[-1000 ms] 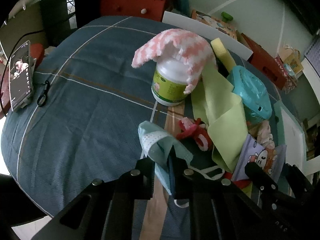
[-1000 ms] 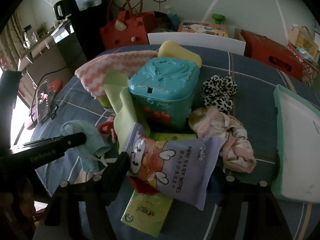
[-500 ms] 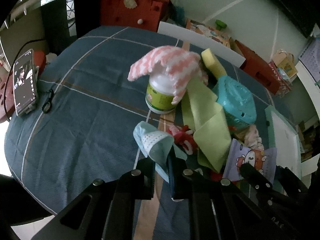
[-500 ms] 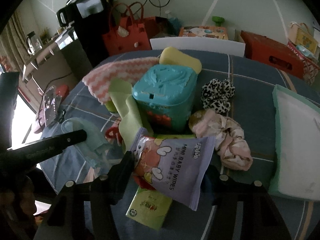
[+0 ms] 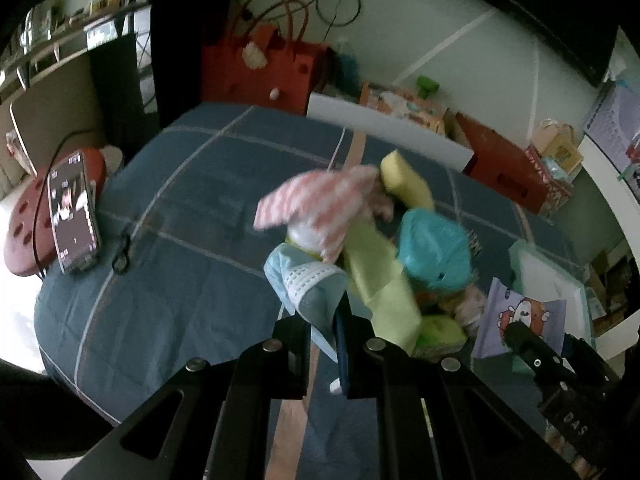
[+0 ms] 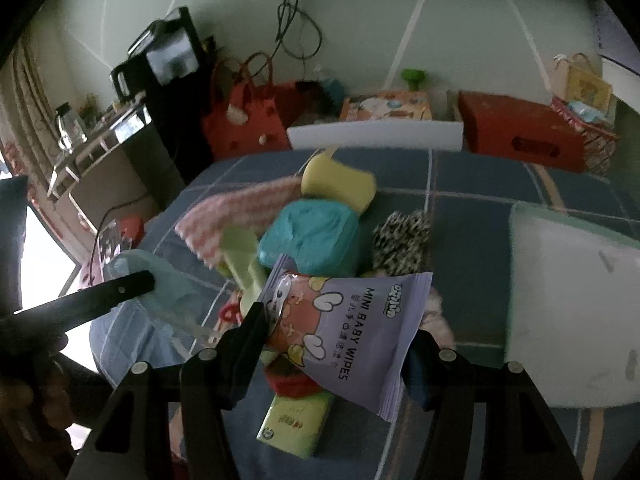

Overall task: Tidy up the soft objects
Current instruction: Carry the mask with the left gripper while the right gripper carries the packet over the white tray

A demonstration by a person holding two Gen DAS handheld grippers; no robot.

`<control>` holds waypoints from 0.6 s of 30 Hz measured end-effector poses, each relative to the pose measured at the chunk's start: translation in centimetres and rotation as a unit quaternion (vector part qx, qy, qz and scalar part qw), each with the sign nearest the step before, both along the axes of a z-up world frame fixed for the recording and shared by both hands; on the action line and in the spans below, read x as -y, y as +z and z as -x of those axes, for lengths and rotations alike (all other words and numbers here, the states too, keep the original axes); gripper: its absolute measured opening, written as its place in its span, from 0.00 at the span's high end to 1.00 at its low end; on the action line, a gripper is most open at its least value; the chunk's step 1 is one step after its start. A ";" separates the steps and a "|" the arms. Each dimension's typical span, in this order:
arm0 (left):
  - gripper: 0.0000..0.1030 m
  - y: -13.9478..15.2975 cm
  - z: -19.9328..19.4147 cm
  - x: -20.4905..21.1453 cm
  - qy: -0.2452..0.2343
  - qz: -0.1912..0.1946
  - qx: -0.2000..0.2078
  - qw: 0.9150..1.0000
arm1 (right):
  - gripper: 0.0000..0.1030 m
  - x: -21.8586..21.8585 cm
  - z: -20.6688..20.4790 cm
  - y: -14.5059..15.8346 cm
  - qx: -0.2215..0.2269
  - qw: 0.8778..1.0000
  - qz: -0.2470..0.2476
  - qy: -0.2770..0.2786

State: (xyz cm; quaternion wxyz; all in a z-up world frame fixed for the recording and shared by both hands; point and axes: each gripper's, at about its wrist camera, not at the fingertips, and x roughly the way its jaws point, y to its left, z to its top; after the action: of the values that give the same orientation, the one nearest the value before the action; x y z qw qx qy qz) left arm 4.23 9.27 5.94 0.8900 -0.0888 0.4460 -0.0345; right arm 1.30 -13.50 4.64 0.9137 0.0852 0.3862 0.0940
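My left gripper (image 5: pixel 326 320) is shut on a light blue face mask (image 5: pixel 304 280), which hangs clear above the blue tablecloth. The same mask (image 6: pixel 168 284) shows beside the left gripper's dark finger (image 6: pixel 120 288) in the right wrist view. My right gripper (image 6: pixel 340 332) is shut on a purple pack of baby wipes (image 6: pixel 352 320), held up over the pile. That pack (image 5: pixel 520 320) also appears at the lower right of the left wrist view. Under it lie a green tissue pack (image 6: pixel 296 420) and something red (image 6: pixel 288 380).
The pile holds a pink-and-white cloth (image 5: pixel 324 200) draped on a bottle, a yellow sponge (image 5: pixel 404 180), a teal box (image 5: pixel 434 248), a green cloth (image 5: pixel 380 276) and a leopard scrunchie (image 6: pixel 400 244). A white tray (image 6: pixel 568 300) lies right. A phone (image 5: pixel 72 216) stands far left.
Both grippers have risen with their loads. The mask has come up off the table and the wipes pack has lifted off the green tissue pack. The pile looks smaller and farther.
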 end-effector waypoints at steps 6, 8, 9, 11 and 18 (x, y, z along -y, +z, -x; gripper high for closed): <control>0.89 3.8 -0.1 1.5 -0.017 0.002 0.044 0.999 | 0.38 2.5 -0.3 2.7 0.026 0.999 -0.006 -0.031; 0.89 5.1 -0.3 2.1 -0.024 0.004 0.060 0.998 | 0.38 3.3 -0.6 3.5 0.034 0.998 -0.007 -0.043; 0.89 5.7 -0.4 2.5 -0.026 0.005 0.067 0.997 | 0.38 3.8 -0.7 3.8 0.037 0.998 -0.008 -0.049; 0.89 6.6 -0.8 3.2 -0.032 0.007 0.076 0.997 | 0.38 4.6 -0.9 4.2 0.040 0.997 -0.010 -0.060; 0.89 7.5 -2.7 8.9 -0.091 0.005 0.077 0.993 | 0.38 8.3 -2.2 4.6 0.041 0.994 -0.019 -0.102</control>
State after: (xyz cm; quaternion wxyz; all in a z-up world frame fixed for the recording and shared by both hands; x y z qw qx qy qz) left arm 6.95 0.33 13.40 0.9144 -0.0497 0.3822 -0.1240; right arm 3.48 -21.77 9.21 0.9317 0.1376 0.3359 0.0109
